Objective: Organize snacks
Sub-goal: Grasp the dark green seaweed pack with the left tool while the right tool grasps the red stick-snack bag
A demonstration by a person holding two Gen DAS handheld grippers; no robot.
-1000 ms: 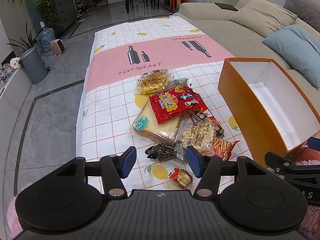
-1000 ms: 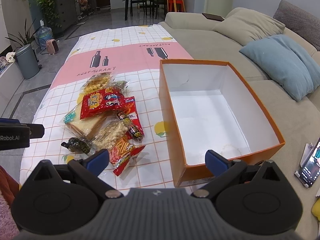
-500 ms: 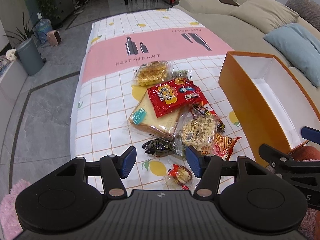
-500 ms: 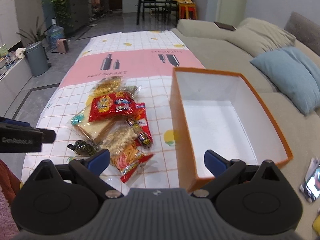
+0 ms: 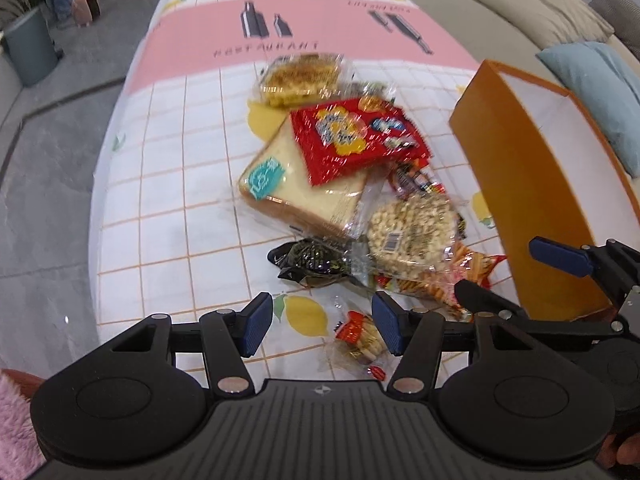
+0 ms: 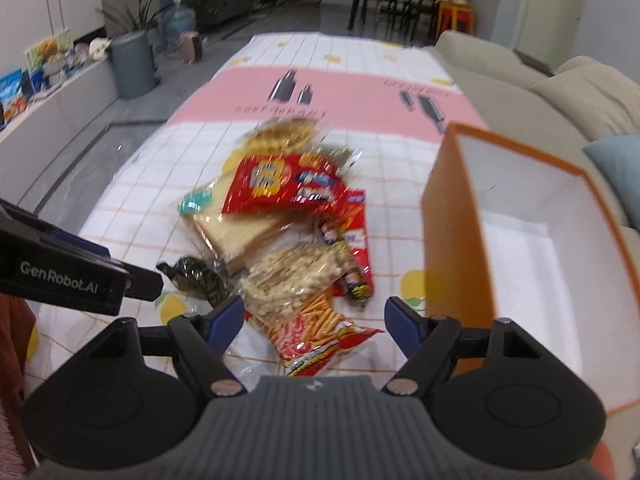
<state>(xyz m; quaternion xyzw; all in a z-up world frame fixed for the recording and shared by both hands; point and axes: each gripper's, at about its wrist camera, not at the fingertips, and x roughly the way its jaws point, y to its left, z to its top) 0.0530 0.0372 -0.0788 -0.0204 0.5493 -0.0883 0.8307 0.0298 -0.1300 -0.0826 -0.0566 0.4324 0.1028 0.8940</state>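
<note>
A pile of wrapped snacks lies on a white grid-patterned tablecloth with a pink band (image 5: 168,184), an open orange cardboard box with a white inside (image 5: 532,184) standing just beside the pile at 3 o'clock. In the pile, a shiny red crisp packet (image 5: 356,140) rests on a clear-wrapped slice of white bread (image 5: 296,192); at 12 o'clock sits a clear pack of golden waffles (image 5: 300,76), at 5 o'clock a round clear bag of pale puffed snacks (image 5: 412,232), at 6 o'clock a dark green foil packet (image 5: 312,258). The left gripper (image 5: 323,326), jaws wide apart and empty, hovers over a small clear-wrapped biscuit with red label (image 5: 360,340). The right gripper (image 6: 314,322), also wide open and empty, hovers over an orange bag of stick snacks (image 6: 316,332)
</note>
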